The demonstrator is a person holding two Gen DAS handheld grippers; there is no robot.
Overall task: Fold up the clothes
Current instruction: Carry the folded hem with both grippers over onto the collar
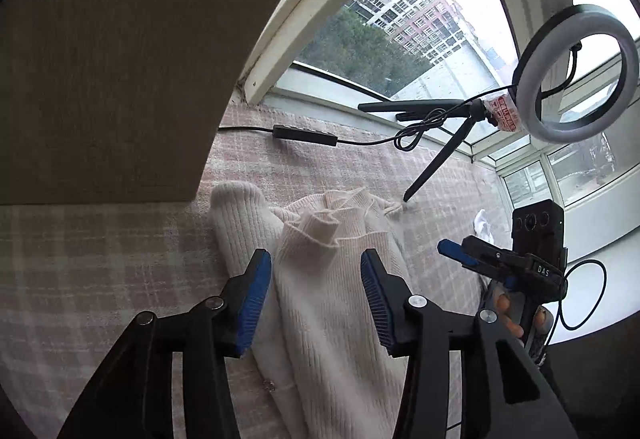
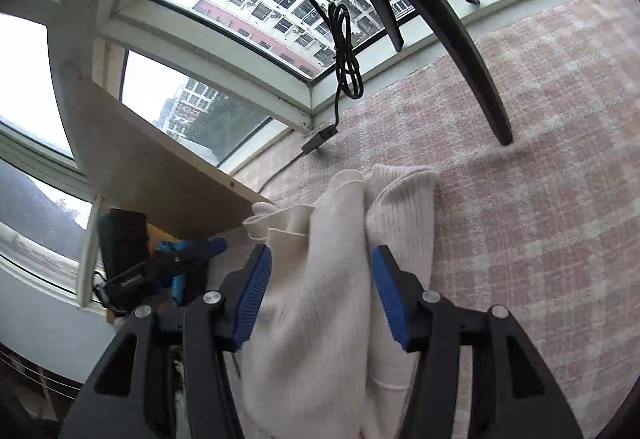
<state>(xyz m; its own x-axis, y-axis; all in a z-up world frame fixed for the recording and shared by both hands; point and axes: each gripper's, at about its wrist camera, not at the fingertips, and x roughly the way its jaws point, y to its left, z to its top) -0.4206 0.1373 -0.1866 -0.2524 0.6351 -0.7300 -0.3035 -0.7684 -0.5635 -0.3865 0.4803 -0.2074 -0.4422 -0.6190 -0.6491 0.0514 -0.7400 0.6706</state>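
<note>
A cream ribbed knit sweater lies bunched lengthwise on a pink plaid blanket. Its collar points toward the window and one sleeve lies folded along its left side. My left gripper hangs open just over the sweater's body, and the blue pads stand clear of the fabric. In the right wrist view the same sweater runs between the fingers of my right gripper, which is open too, pads not pressing. A hand holds the right gripper's handle beside the sweater.
A ring light on a black tripod stands on the blanket beyond the sweater, one leg landing near the collar. Its cable and inline controller run along the window sill. A wooden board overhangs at the left. A small white cloth lies right.
</note>
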